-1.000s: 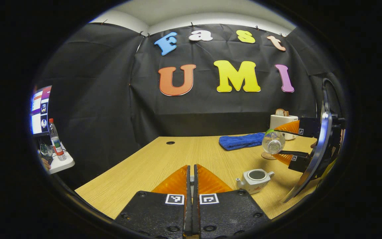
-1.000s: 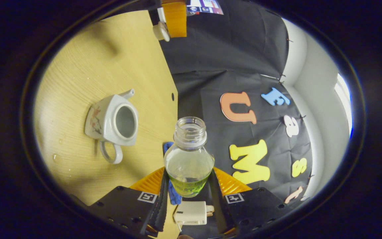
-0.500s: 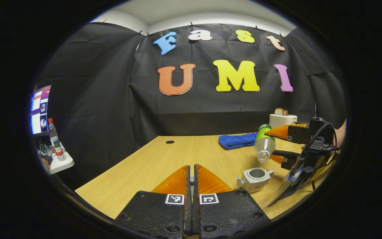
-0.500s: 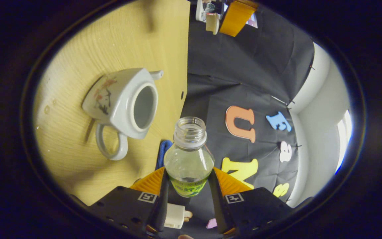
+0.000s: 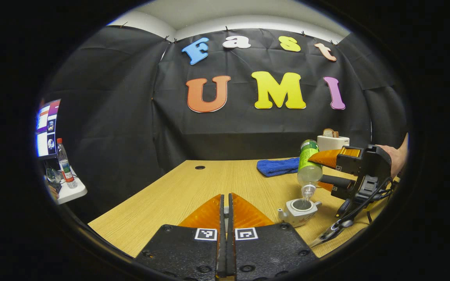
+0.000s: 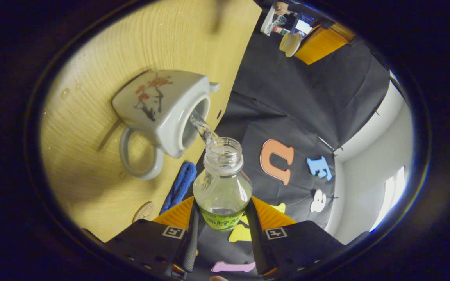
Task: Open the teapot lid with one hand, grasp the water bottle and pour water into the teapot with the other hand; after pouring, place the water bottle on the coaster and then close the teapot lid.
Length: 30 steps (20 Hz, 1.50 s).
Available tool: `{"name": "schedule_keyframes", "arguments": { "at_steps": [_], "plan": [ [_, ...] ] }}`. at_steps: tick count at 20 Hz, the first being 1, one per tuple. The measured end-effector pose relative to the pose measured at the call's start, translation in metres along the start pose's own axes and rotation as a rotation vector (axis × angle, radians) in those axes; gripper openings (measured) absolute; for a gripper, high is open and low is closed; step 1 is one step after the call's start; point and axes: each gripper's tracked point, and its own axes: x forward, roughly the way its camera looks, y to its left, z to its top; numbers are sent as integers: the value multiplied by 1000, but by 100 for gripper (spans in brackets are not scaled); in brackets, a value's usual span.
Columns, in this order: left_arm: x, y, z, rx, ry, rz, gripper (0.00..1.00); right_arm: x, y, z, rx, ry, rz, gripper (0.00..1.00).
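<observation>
1. The right claw (image 6: 221, 222) grips the water bottle (image 6: 222, 187), tipped neck-down just above the teapot (image 6: 162, 109), water streaming in.
2. The left claw (image 5: 227, 212) is closed on the teapot lid (image 6: 289, 43), held well apart from the teapot.
3. The teapot stands on the surface (image 5: 193, 191); the coaster (image 6: 145, 210) lies near it.

Water bottle (image 6: 222, 187) tilted over teapot (image 6: 162, 109)

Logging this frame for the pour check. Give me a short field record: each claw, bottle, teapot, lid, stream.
right claw: shut on water bottle, tipped neck-down
left claw: shut, holding the teapot lid away from the pot
teapot: on the table, open
stream: running from bottle mouth into teapot opening
coaster: bare, beside blue cloth
stage: pouring
</observation>
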Motion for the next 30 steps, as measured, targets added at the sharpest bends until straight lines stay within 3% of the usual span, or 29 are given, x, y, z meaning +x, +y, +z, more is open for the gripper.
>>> {"name": "schedule_keyframes", "arguments": {
  "at_steps": [10,20,23,28,30],
  "plan": [
    [-1,1,0,-6,1,-2,3,1,-17,4,-116,-26,-72,59],
    [0,-2,0,-4,1,-7,2,-1,-22,7,-108,-45,-83,58],
    [-1,-2,1,-3,-1,-4,2,-1,-20,5,-37,-48,-57,60],
    [-2,5,1,-22,-3,9,2,-6,-18,-1,206,-58,13,60],
    [-1,4,2,-22,-3,10,2,-7,-6,-4,355,-43,88,59]
  ]
}}
